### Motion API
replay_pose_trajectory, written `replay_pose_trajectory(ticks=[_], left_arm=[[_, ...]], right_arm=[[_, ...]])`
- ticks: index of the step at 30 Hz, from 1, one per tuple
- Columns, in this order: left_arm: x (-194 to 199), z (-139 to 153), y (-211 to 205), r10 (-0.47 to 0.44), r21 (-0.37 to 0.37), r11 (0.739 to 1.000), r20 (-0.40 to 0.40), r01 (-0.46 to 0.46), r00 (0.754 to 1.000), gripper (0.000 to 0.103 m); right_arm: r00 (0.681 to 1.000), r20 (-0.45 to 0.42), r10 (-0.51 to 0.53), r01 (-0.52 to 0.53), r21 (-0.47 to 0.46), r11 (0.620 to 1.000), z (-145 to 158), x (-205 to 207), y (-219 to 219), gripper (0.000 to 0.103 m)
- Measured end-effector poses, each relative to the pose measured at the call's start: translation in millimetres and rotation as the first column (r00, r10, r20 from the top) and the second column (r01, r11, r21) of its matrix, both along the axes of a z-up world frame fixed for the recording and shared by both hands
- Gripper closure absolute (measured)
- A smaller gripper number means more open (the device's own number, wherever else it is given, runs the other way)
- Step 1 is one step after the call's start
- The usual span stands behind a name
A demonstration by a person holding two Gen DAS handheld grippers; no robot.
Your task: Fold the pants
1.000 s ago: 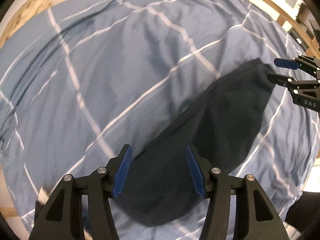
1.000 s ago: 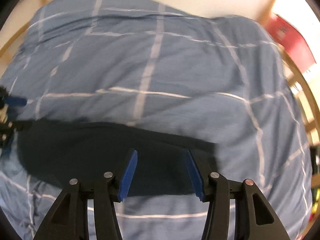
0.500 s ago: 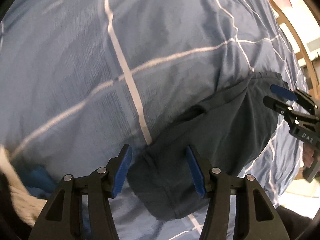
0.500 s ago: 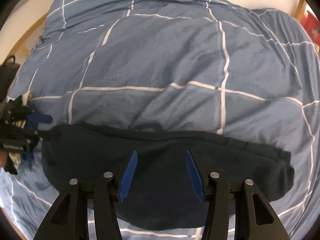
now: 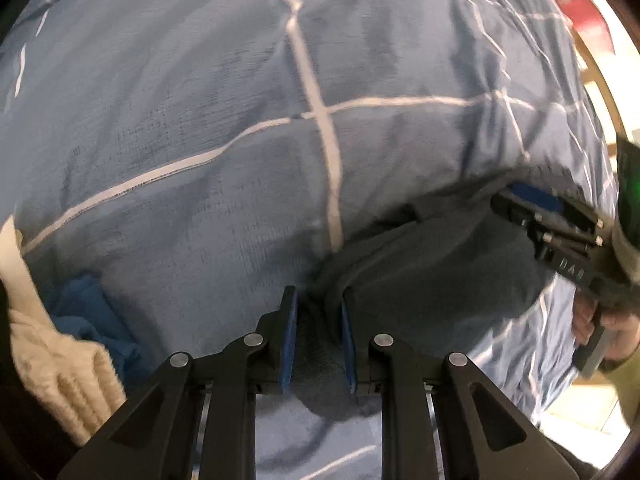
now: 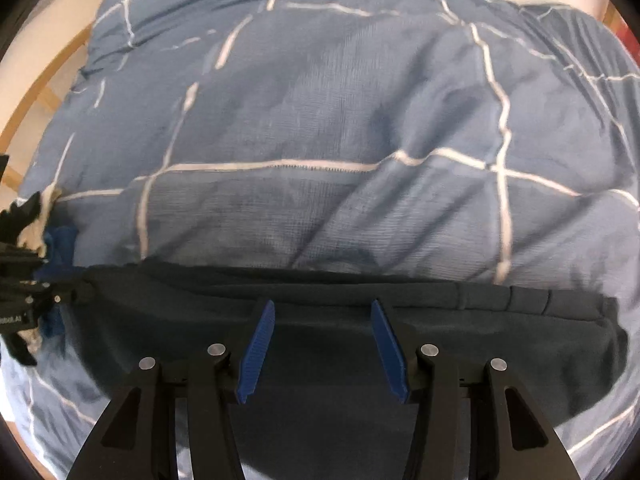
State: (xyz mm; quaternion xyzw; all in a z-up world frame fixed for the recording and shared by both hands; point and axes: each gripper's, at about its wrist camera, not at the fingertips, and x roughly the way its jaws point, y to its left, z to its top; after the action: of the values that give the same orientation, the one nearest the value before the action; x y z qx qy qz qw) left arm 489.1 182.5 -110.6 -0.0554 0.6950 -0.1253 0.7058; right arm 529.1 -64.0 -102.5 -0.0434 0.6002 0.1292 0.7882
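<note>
Left wrist view: your left gripper has just been closing, pinching the pants at lower centre; right gripper gapes above them — lift alone and fabric bunches.

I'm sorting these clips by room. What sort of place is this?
Most likely a bedroom: dark pants lie on a blue checked duvet over a wooden bed frame, with other clothes piled alongside.
</note>
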Motion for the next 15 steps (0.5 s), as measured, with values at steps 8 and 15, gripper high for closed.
replay_pose_trajectory(ticks=[8, 15], left_arm=[[-7, 14, -23, -0.038, 0.156, 0.988, 0.125, 0.018, 0.991, 0.048], [-63, 75, -46, -0.128, 0.274, 0.961, 0.336, 0.033, 0.933, 0.041]], right_arm=[[0.997, 0.076, -0.029, 0.035, -0.08, 0.996, 8, 7, -21, 0.053], [0.982, 0.185, -0.037, 0.052, -0.076, 0.996, 59, -37, -51, 0.053]])
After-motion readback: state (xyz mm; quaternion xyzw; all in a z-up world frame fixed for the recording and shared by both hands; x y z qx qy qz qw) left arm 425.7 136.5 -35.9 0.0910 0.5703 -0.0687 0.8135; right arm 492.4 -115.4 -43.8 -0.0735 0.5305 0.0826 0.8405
